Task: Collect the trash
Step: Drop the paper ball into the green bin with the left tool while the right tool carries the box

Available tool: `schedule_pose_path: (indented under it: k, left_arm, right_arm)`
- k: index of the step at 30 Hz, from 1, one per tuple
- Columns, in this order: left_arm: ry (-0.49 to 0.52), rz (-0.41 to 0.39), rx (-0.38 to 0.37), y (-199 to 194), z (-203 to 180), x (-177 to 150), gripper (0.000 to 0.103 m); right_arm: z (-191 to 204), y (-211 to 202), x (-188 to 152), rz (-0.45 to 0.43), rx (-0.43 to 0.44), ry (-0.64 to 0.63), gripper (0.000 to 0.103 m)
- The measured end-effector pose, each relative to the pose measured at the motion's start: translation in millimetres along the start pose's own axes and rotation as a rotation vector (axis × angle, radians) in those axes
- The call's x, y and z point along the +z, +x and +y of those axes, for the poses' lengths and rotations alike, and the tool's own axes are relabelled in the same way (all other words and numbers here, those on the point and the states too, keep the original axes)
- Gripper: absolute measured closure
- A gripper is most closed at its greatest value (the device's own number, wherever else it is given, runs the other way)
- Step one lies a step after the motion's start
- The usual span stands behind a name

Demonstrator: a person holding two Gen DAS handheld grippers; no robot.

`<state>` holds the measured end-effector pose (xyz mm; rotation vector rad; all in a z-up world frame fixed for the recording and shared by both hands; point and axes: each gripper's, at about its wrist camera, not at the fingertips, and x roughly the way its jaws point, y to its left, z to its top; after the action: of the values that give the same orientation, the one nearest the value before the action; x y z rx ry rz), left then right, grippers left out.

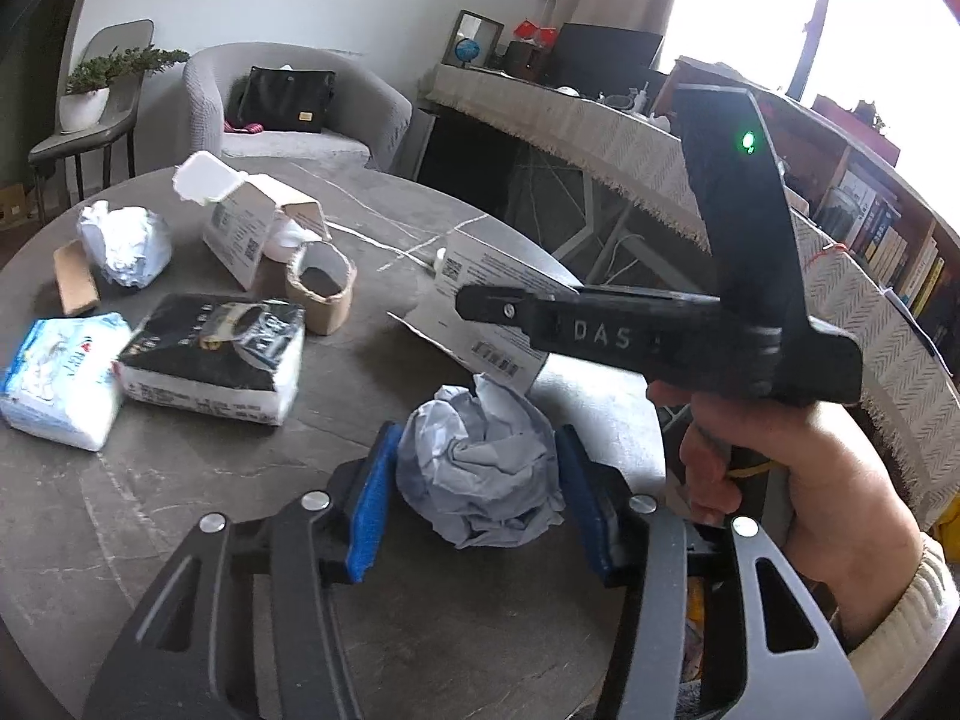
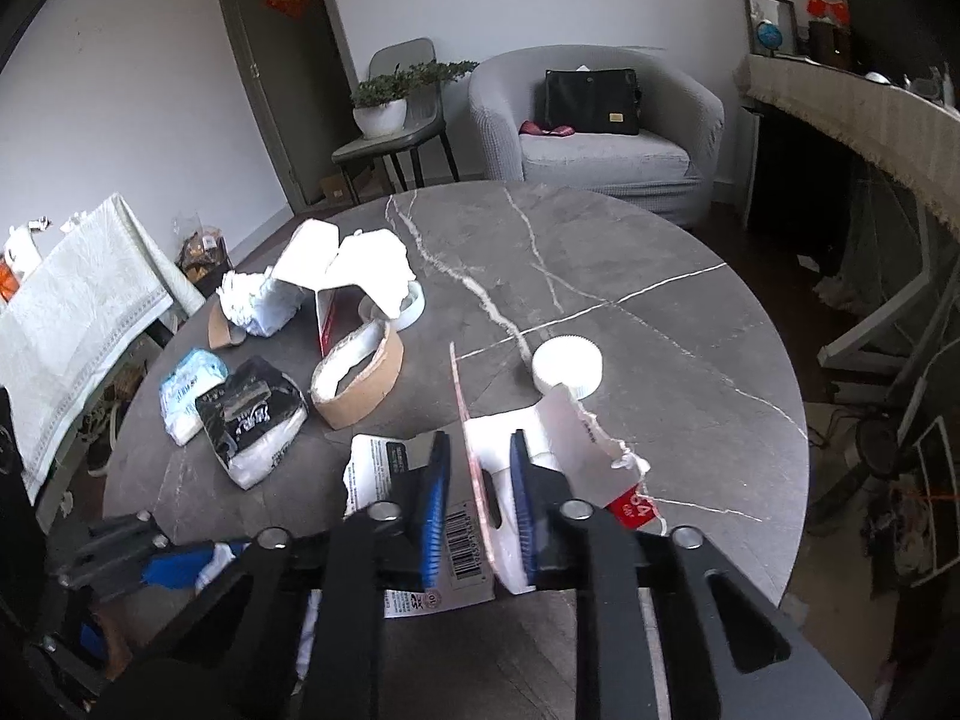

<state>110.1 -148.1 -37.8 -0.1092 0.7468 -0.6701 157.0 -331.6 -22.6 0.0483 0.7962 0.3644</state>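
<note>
On the round grey marble table (image 1: 372, 372) a crumpled grey-white paper ball (image 1: 480, 468) sits between my left gripper's blue pads (image 1: 372, 498). Both pads touch its sides, so the left gripper (image 1: 474, 498) is shut on it. In the right wrist view my right gripper (image 2: 478, 504) is shut on an upright panel of a torn white and red cardboard box (image 2: 570, 438) with a barcode. The left wrist view shows that box (image 1: 480, 276) behind the ball. A hand (image 1: 798, 480) holds the right gripper's handle there.
More trash lies on the far left: another paper ball (image 1: 126, 243), two tissue packs (image 1: 216, 354), a cardboard ring (image 1: 321, 288) and an open box (image 1: 246, 228). A white tape roll (image 2: 567, 369) lies beyond the torn box. A grey armchair (image 2: 600, 120) stands behind the table.
</note>
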Motion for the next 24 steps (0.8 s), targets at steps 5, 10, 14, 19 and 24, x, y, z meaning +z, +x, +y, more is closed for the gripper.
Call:
schedule_pose_path:
  k: [5, 10, 14, 19, 24]
  left_arm:
    - [-0.018, -0.030, 0.022, -20, 10, 5, 0.048]
    - [-0.053, -0.078, 0.052, -42, 24, 5, 0.048]
    - [-0.065, -0.115, 0.091, -65, 39, 4, 0.048]
    - [-0.062, -0.156, 0.173, -95, 60, -1, 0.048]
    - [-0.065, -0.171, 0.268, -121, 92, -10, 0.048]
  right_arm:
    - [7, 2, 1, 0.000, -0.040, -0.020, 0.098]
    - [13, -6, 7, -0.036, -0.046, -0.009, 0.101]
    - [23, -16, 13, -0.083, -0.043, -0.005, 0.101]
    - [54, -32, 28, -0.151, 0.014, -0.029, 0.101]
    - [94, -30, 37, -0.180, 0.074, -0.081, 0.101]
